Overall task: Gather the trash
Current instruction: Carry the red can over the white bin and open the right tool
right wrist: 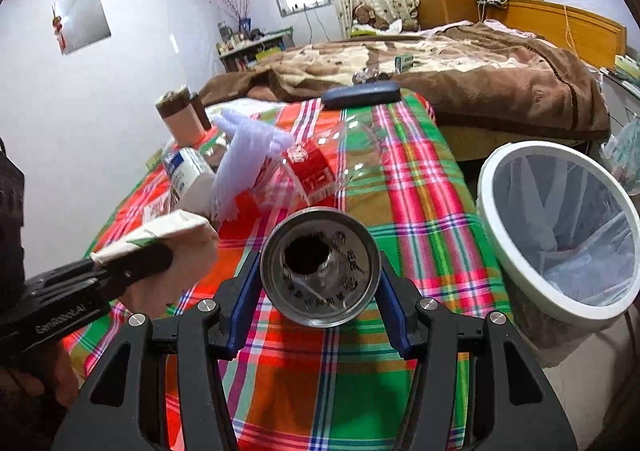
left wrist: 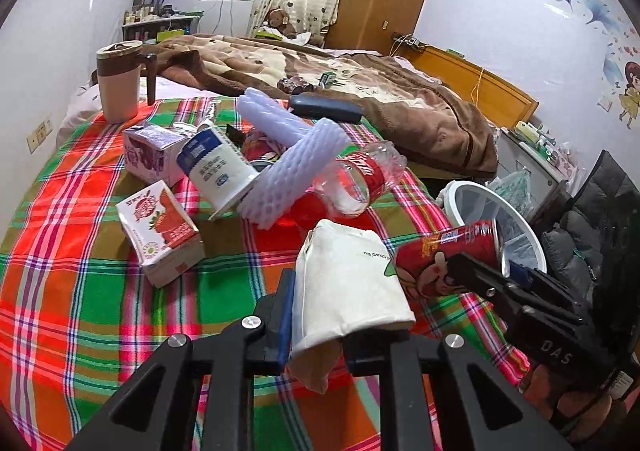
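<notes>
Plaid bedspread (left wrist: 80, 291) holds cartons, foam netting (left wrist: 296, 167) and a bottle (left wrist: 360, 179) beyond hand-held grippers clasping a paper cup (left wrist: 348, 279) and a can (right wrist: 320, 267).

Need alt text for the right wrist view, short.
The right gripper holds an opened can end-on above a plaid cloth, with a white bin to its right. At left, the left gripper holds a white carton.

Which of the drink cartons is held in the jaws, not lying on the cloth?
The white carton, clamped in the left gripper. The purple carton and the red strawberry carton lie free on the plaid cloth.
</notes>
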Demonstrator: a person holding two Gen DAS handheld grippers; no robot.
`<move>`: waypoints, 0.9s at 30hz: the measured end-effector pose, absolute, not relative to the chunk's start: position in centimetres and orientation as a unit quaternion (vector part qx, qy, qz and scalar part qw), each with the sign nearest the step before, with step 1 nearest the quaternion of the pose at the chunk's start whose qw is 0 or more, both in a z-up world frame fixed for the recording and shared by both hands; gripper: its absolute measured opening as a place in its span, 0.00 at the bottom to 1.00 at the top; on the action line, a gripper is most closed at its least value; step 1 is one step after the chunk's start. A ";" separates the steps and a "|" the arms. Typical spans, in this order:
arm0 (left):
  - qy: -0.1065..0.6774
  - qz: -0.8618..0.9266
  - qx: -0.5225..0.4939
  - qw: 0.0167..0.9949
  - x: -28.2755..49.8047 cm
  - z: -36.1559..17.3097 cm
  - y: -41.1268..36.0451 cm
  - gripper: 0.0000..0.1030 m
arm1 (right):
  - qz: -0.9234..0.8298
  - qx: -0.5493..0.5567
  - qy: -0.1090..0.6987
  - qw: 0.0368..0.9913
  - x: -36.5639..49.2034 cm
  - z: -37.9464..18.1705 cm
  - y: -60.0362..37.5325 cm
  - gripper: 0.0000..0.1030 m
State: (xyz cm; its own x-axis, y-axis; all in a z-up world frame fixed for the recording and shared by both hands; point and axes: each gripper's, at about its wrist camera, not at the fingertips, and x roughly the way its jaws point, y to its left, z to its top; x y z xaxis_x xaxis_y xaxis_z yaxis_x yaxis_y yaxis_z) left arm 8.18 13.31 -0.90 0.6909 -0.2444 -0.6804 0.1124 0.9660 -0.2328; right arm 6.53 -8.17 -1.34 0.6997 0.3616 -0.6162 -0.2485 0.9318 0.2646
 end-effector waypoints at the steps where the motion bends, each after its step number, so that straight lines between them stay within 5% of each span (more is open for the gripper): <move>1: 0.381 -0.099 -0.087 0.915 8.2 -0.9 13.1 0.19 | 0.165 0.078 0.345 0.921 6.5 -1.2 -8.3 0.53; 27: 0.369 -0.198 -0.068 0.905 13.0 1.8 2.6 0.19 | 0.093 0.089 0.314 0.941 6.9 0.9 -17.0 0.53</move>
